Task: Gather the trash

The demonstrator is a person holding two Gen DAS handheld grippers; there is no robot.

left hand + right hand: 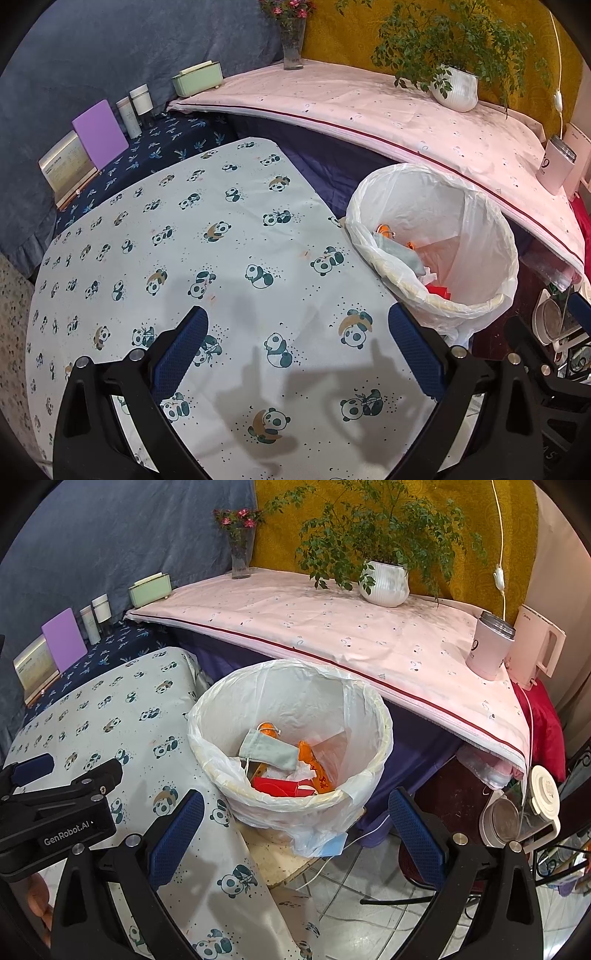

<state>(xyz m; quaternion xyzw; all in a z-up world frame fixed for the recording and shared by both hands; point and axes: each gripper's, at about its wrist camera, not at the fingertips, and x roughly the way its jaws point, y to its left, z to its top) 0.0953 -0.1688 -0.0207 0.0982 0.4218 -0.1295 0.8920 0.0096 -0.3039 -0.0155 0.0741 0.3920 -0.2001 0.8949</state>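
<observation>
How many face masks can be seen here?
2. A grey-green mask lies inside the bin on the trash; a blue mask sits outside, under the bin's base. Others could be buried.

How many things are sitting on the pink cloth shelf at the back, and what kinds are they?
Plants in containers: 2 (flower vase, white plant pot)
Pink cup with lid: 1
Kettle: 1
Green box: 1, at the cloth's left end
Total: 5
</observation>
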